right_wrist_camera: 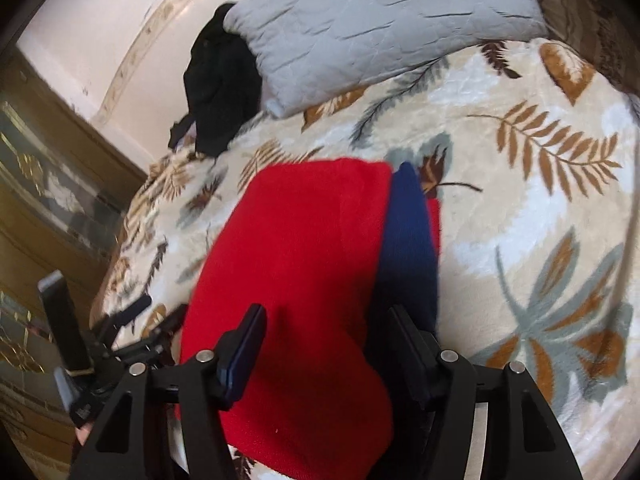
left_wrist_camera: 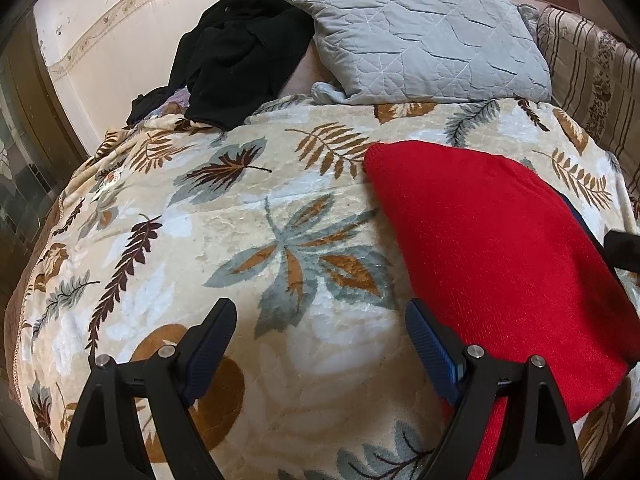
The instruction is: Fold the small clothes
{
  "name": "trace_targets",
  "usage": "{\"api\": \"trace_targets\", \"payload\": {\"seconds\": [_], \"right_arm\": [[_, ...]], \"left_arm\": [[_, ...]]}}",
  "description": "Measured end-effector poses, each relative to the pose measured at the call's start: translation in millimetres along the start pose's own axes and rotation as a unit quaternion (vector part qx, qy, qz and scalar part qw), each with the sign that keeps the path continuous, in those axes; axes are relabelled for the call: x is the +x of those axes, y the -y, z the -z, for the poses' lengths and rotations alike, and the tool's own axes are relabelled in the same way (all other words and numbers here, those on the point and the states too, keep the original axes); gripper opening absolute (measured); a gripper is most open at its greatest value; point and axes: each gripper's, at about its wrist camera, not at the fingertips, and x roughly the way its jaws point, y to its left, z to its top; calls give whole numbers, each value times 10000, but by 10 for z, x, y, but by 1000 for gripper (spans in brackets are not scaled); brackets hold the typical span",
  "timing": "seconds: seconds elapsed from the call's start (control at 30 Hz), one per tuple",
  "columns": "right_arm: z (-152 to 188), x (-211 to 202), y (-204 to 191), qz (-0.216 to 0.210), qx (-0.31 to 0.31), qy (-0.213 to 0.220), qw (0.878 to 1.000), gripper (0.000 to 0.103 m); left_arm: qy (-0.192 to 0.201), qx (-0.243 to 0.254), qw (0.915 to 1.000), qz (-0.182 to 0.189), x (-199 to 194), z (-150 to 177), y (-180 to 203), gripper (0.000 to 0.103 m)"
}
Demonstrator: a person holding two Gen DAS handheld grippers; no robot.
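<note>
The left gripper (left_wrist_camera: 320,332) hangs wide open over the leaf-patterned blanket (left_wrist_camera: 240,216), holding nothing. The right gripper (right_wrist_camera: 326,340) stands partly open astride the near end of the folded red knit garment (right_wrist_camera: 304,248); whether its pads press the cloth is unclear. Beyond lie a grey quilted pillow (left_wrist_camera: 424,36) and black clothing (left_wrist_camera: 240,56).
</note>
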Motion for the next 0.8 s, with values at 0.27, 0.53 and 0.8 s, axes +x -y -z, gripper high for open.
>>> {"api": "trace_targets", "payload": {"seconds": [0.27, 0.53, 0.8], "right_arm": [[-78, -162, 277, -132, 614, 136, 9979, 67], [-71, -203, 388, -273, 843, 117, 9960, 67], [-61, -181, 376, -301, 807, 57, 9963, 67]], "left_arm": [[38, 8, 10000, -19, -27, 10, -4, 87], [50, 8, 10000, -1, -37, 8, 2, 86], [55, 2, 10000, 11, -35, 3, -3, 86]]}}
